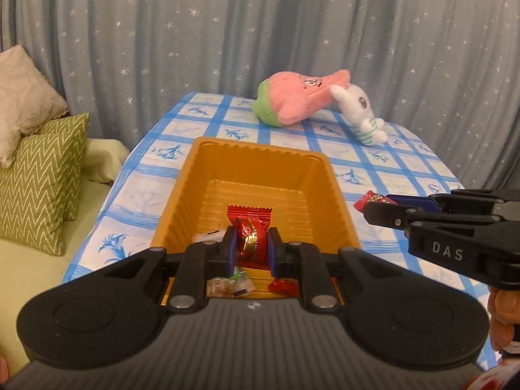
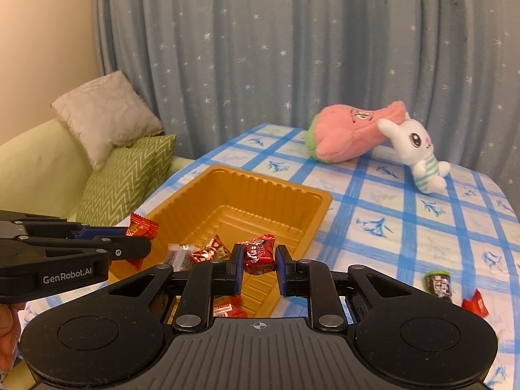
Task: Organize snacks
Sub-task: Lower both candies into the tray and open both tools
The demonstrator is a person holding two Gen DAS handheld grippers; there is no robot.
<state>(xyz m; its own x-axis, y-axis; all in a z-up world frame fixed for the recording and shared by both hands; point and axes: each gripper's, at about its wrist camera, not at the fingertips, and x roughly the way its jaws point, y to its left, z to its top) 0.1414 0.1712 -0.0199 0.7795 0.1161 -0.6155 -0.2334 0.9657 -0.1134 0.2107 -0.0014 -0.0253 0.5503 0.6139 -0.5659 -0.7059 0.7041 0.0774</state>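
Note:
An orange plastic tray [image 1: 260, 148] [image 2: 269, 182] sits on the blue-checked tablecloth. My left gripper [image 1: 252, 247] is shut on a red and gold wrapped candy [image 1: 250, 227], which it holds over the tray's near end. In the right wrist view the left gripper [image 2: 136, 237] comes in from the left over the tray's left rim. My right gripper [image 2: 260, 260] is shut on a red candy packet [image 2: 258, 253] above the tray's near right corner. In the left wrist view the right gripper [image 1: 377, 206] shows just right of the tray. Several wrapped candies [image 2: 211, 248] [image 1: 227, 284] lie inside the tray.
A dark wrapped snack [image 2: 438, 284] and a red candy [image 2: 476, 305] lie on the cloth to the right. A pink plush [image 2: 351, 133] and a white rabbit plush [image 2: 412, 149] lie at the table's far end. Cushions [image 1: 42, 178] rest on a sofa to the left. A curtain hangs behind.

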